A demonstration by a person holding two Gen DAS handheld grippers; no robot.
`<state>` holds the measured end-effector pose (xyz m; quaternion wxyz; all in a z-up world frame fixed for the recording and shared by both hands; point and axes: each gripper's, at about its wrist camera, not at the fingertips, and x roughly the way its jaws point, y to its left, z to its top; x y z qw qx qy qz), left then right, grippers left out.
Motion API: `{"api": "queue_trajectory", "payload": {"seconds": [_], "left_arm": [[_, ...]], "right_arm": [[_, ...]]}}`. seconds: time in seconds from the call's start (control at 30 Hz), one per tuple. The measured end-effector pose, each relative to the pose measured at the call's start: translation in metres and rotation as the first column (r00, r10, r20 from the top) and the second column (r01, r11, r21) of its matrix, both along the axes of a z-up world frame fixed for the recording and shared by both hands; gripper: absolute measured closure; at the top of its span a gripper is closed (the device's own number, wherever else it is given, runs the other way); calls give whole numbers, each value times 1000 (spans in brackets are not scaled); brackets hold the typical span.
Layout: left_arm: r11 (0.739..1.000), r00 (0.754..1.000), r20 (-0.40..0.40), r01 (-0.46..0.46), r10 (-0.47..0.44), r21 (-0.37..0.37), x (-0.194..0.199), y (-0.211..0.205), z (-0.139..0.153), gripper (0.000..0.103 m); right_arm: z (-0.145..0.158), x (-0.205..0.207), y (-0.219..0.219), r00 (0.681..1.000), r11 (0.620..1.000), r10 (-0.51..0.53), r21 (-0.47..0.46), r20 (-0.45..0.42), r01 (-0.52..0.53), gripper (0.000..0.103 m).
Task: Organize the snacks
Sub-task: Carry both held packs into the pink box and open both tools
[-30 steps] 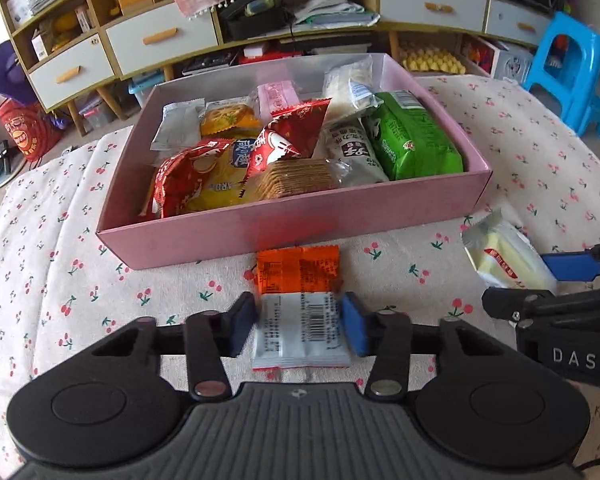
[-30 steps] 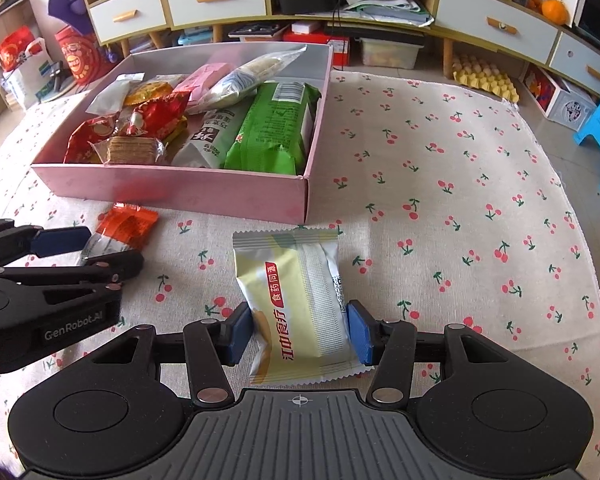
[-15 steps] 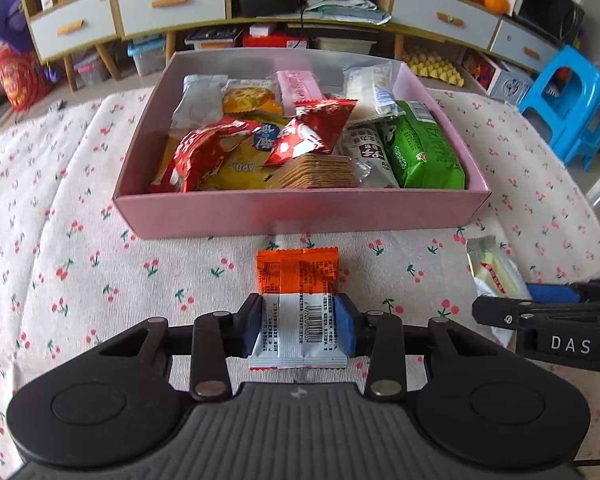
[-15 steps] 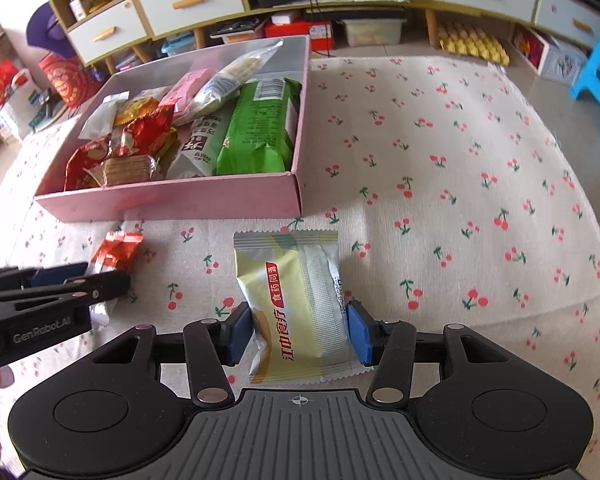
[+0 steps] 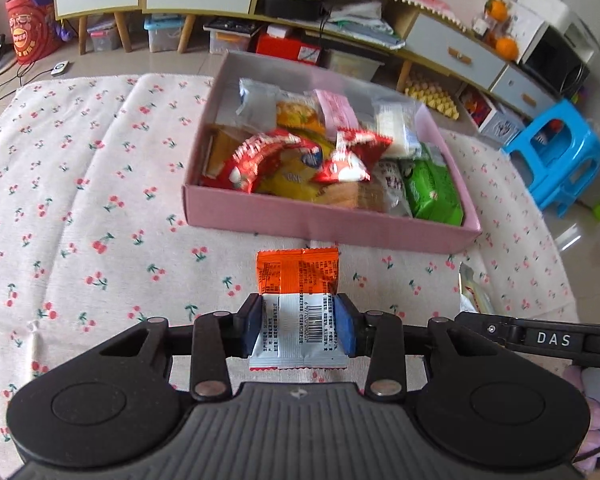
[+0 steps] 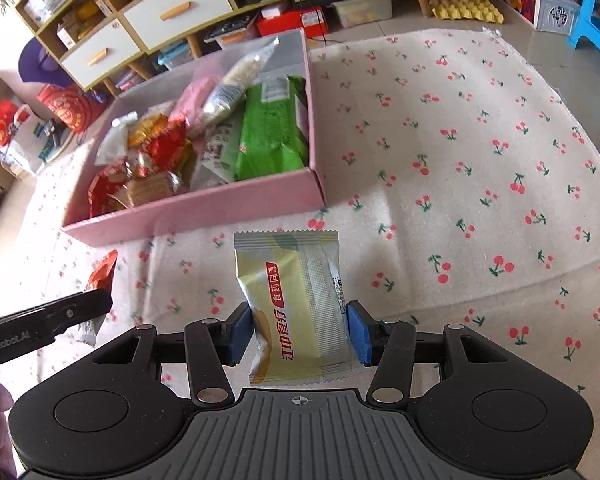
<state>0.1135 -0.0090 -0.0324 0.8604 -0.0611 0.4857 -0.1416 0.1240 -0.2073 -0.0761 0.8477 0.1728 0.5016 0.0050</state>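
Both packets gripped, box next

Left gripper has clamped the orange-and-white packet (now lifted); right gripper holds the yellow packet; pink box waits mid-frame.

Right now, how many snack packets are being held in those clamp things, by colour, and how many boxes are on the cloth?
Orange-and-white packet, in the left gripper: 1
Yellow-and-white packet, in the right gripper: 1
Pink box, with more snacks inside: 1
Total: 3
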Motion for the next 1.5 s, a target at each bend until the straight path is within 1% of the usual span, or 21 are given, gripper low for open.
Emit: {"api": "queue_trajectory", "payload": {"seconds": [0.17,0.3,0.43,0.57,0.67,0.8,0.93,1.0,1.07,1.13,1.17,1.3,1.33,1.4,1.47,1.5], "left_arm": [[998,999,38,-18,20,-55,2,9,14,68],[996,994,110,-9,18,-87,9,9,22,68],[996,980,201,10,9,-93,18,4,25,68],[996,958,287,29,-3,-89,26,-2,22,68],[995,943,332,42,-8,-93,34,-7,17,67],[993,936,351,37,5,-113,43,-11,7,67],[988,941,334,4,49,-157,49,-9,2,67],[984,941,333,-5,64,-176,51,-8,2,67],[986,938,341,-5,63,-168,51,-10,2,67],[990,938,343,-12,61,-142,50,-11,1,66],[990,939,339,-15,61,-137,50,-11,1,64],[989,941,332,-25,73,-144,48,-8,2,61],[989,941,329,-27,75,-147,47,-7,3,57],[989,941,331,-19,68,-148,45,-6,5,47],[992,938,342,-10,52,-125,40,-6,9,45],[994,938,344,-5,43,-110,38,-6,11,42]], "right_arm": [[15,1,1,998,999,-25,33,53,23,54],[28,3,3,992,997,-49,60,119,42,54],[37,12,7,978,993,-81,100,193,62,54],[38,27,11,962,987,-114,137,247,82,54],[37,38,14,951,986,-128,141,281,91,54],[31,50,18,940,986,-140,133,312,103,54],[27,58,20,923,983,-174,113,344,143,54],[25,58,20,915,981,-185,122,358,150,54],[24,59,21,913,981,-182,128,365,145,54],[22,59,22,915,983,-172,124,365,135,54],[21,58,22,916,983,-172,120,364,137,53],[21,57,19,919,982,-178,129,352,141,52],[21,56,18,919,981,-181,133,350,142,52],[23,54,17,922,981,-179,130,344,142,46],[26,51,16,924,983,-169,125,344,133,46],[27,49,15,925,985,-161,121,344,126,45]]}}
